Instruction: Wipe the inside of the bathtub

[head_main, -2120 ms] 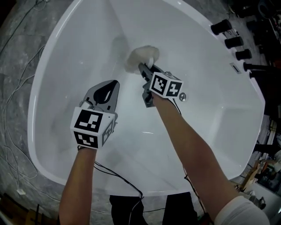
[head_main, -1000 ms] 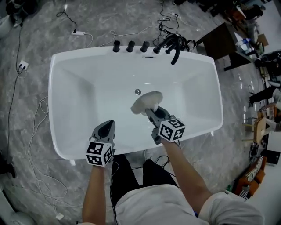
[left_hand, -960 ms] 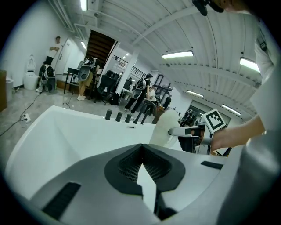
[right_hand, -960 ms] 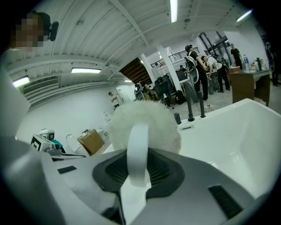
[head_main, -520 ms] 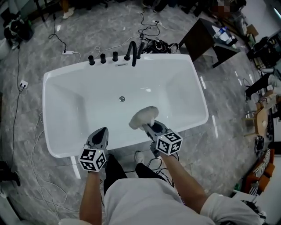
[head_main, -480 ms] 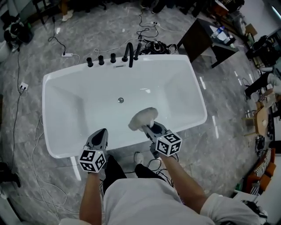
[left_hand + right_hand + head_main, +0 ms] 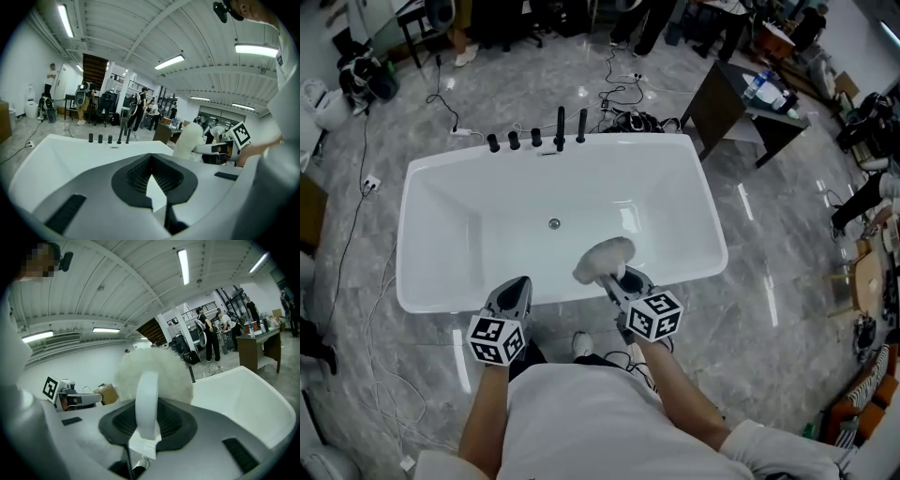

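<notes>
Our left claw (image 7: 517, 285) hangs over the near edge of the bathtub (image 7: 487, 239), left of the middle, its jaws drawn together on nothing. To its right the fluffy white pad (image 7: 604, 260) sits over the tub's inside by the near edge, and we cannot tell whether it touches. Our right claw (image 7: 619, 277) is clamped on the pad's white band handle (image 7: 146, 399). We judge the pad light, soft and yielding, likely to flatten on the slick enamel; the stiff band is the place to hold it, since the fleece would squash and slip. Two seconds back we leaned deep in, the pad at the tub's wall; now we stand upright, the whole tub in view
</notes>
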`<state>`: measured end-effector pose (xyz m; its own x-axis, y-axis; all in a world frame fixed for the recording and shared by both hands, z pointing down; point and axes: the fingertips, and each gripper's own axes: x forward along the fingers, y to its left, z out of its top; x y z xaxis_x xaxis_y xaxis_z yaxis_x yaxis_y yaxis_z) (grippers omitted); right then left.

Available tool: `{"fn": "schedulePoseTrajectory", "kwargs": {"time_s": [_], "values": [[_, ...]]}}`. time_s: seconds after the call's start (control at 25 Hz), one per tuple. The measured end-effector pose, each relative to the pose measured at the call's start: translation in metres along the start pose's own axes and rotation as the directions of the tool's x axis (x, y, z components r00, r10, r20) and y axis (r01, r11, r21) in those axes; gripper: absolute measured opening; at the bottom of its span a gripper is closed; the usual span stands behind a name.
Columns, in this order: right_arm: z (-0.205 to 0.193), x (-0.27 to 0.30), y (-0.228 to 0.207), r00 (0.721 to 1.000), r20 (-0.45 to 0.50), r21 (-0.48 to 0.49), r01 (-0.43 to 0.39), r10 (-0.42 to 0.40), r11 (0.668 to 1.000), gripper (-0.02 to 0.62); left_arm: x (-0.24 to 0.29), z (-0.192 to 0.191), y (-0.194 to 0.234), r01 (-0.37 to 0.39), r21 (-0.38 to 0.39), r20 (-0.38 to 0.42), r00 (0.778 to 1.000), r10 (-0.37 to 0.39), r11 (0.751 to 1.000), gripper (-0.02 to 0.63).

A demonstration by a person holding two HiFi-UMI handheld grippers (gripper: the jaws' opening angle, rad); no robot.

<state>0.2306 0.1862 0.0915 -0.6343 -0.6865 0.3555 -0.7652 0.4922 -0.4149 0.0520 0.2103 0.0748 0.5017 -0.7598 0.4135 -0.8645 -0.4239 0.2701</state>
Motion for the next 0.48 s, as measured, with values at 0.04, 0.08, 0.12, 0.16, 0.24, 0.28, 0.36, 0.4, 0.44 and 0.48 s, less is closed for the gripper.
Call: {"fn": "schedulePoseTrajectory", "kwargs": {"time_s": [0.04, 0.08, 0.12, 0.16, 0.24, 0.28, 0.36, 0.4, 0.44, 0.48], "values": [[0.004, -0.004, 0.001, 1.000, 0.004, -0.014, -0.005, 0.005, 1.000, 0.092, -0.001, 0.002, -0.004, -0.010, 0.001, 0.006, 1.000, 0.010, 1.000, 0.006], [0.008, -0.006, 0.001, 1.000, 0.010, -0.027, -0.009, 0.009, 1.000, 0.092, 0.000, 0.006, -0.009, -0.017, 0.004, 0.013, 1.000, 0.017, 1.000, 0.006], [0.013, -0.009, 0.001, 1.000, 0.016, -0.037, -0.013, 0.014, 0.999, 0.092, 0.001, 0.010, -0.014, -0.021, 0.009, 0.020, 1.000, 0.021, 1.000, 0.006], [0.018, -0.011, 0.002, 1.000, 0.023, -0.045, -0.018, 0.019, 0.999, 0.092, 0.003, 0.014, -0.018, -0.022, 0.014, 0.027, 0.999, 0.022, 1.000, 0.006], [0.026, -0.015, 0.007, 0.999, 0.034, -0.066, -0.026, 0.028, 0.998, 0.092, 0.005, 0.020, -0.025, -0.019, 0.021, 0.041, 0.999, 0.018, 1.000, 0.006], [0.029, -0.015, 0.010, 0.999, 0.037, -0.081, -0.029, 0.032, 0.996, 0.091, 0.006, 0.022, -0.026, -0.017, 0.021, 0.048, 0.999, 0.016, 1.000, 0.006], [0.035, -0.014, 0.018, 0.998, 0.043, -0.102, -0.034, 0.038, 0.994, 0.091, 0.008, 0.027, -0.025, -0.011, 0.021, 0.058, 0.998, 0.010, 1.000, 0.006], [0.038, -0.014, 0.021, 0.998, 0.047, -0.103, -0.035, 0.040, 0.994, 0.092, 0.009, 0.029, -0.025, -0.005, 0.023, 0.060, 0.998, 0.004, 1.000, 0.006], [0.041, -0.015, 0.024, 0.998, 0.051, -0.102, -0.033, 0.038, 0.994, 0.092, 0.010, 0.033, -0.025, 0.005, 0.028, 0.059, 0.998, -0.006, 1.000, 0.006], [0.044, -0.015, 0.027, 0.998, 0.056, -0.100, -0.028, 0.034, 0.995, 0.092, 0.011, 0.036, -0.026, 0.016, 0.035, 0.059, 0.998, -0.018, 0.999, 0.006]]}}
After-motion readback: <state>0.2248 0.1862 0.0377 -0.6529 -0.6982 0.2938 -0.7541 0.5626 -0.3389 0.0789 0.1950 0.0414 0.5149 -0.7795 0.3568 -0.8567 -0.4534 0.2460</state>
